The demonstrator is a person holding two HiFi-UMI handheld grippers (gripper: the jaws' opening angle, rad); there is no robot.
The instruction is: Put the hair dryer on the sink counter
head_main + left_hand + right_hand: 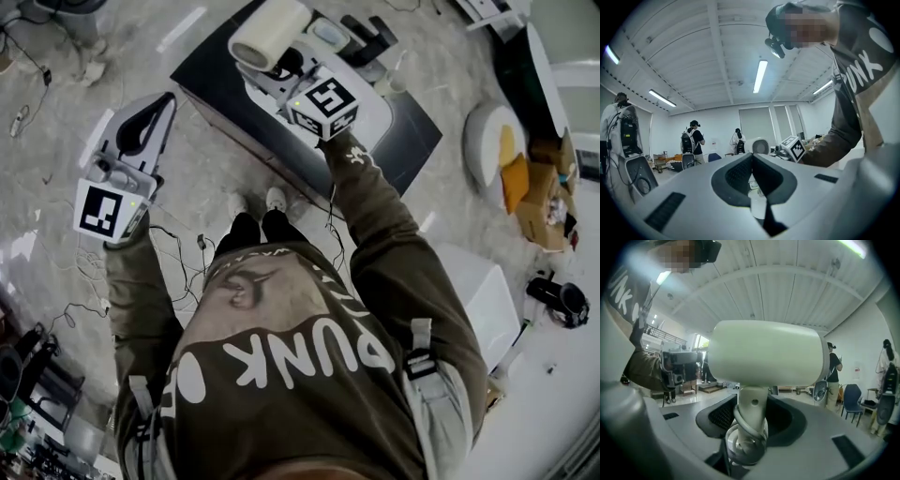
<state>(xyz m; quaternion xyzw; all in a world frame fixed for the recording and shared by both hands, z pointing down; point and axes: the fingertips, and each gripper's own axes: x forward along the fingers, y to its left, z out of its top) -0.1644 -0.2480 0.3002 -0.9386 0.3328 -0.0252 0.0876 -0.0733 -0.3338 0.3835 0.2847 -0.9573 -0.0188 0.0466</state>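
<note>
Right gripper view shows the hair dryer [764, 352] upright, with its cream barrel lying crosswise above the right claw [752, 417]. The handle [752, 401] runs down between the two jaws. The cord [746, 427] is coiled around the lower part of the handle. The jaws stand partly closed and their dark pads press on either side of the handle, so the right claw is clenched on the hair dryer.

A grip at the handle leaves the barrel free of the jaws. In my judgement this allows the barrel side to be set down first. The coiled cord leaves no loose length hanging to snag.

In the head view, the hair dryer [267, 36] is held above the near left part of the dark counter [211, 80] and appears clear of its surface. A white basin [380, 108] is set in the counter just beside the right claw [281, 67]. Judged from this position, the carry is almost complete and the placement is not yet done.

In the left gripper view, the left claw [752, 176] has its jaws together, with the pads meeting along one seam and nothing between them. In the head view, the left claw [161, 111] hangs over the floor [56, 112], well to the left of the counter. It is probably idle because one grip is enough for this load.
</note>
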